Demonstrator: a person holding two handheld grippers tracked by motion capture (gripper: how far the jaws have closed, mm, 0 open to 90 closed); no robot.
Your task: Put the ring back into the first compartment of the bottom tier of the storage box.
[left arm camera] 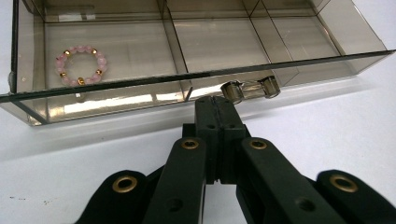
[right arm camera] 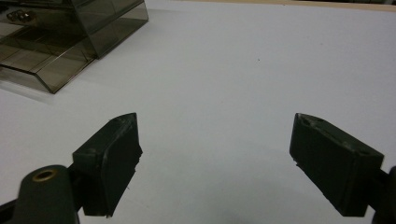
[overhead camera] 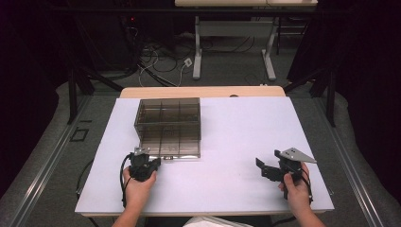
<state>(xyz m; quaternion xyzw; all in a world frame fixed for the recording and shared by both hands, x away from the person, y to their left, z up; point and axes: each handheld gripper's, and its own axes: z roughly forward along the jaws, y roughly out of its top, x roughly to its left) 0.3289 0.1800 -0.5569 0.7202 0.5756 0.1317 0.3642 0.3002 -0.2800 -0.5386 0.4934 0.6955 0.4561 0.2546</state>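
Left tongs (overhead camera: 150, 158) sit closed with nothing between them, tips right at the clear handle (left arm camera: 251, 89) on the front of the smoky plastic box (overhead camera: 169, 125), near the table's (overhead camera: 236, 137) left-centre. In the left gripper view I see a pink bead bracelet (left arm camera: 80, 65) in the box's left compartment. Right tongs (overhead camera: 264, 166) are wide open, empty, near the table's front right corner.

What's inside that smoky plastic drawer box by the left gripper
One pink and gold bead bracelet lies in the left compartment of the drawer. The other compartments look bare; the box covers the drawer's rear.
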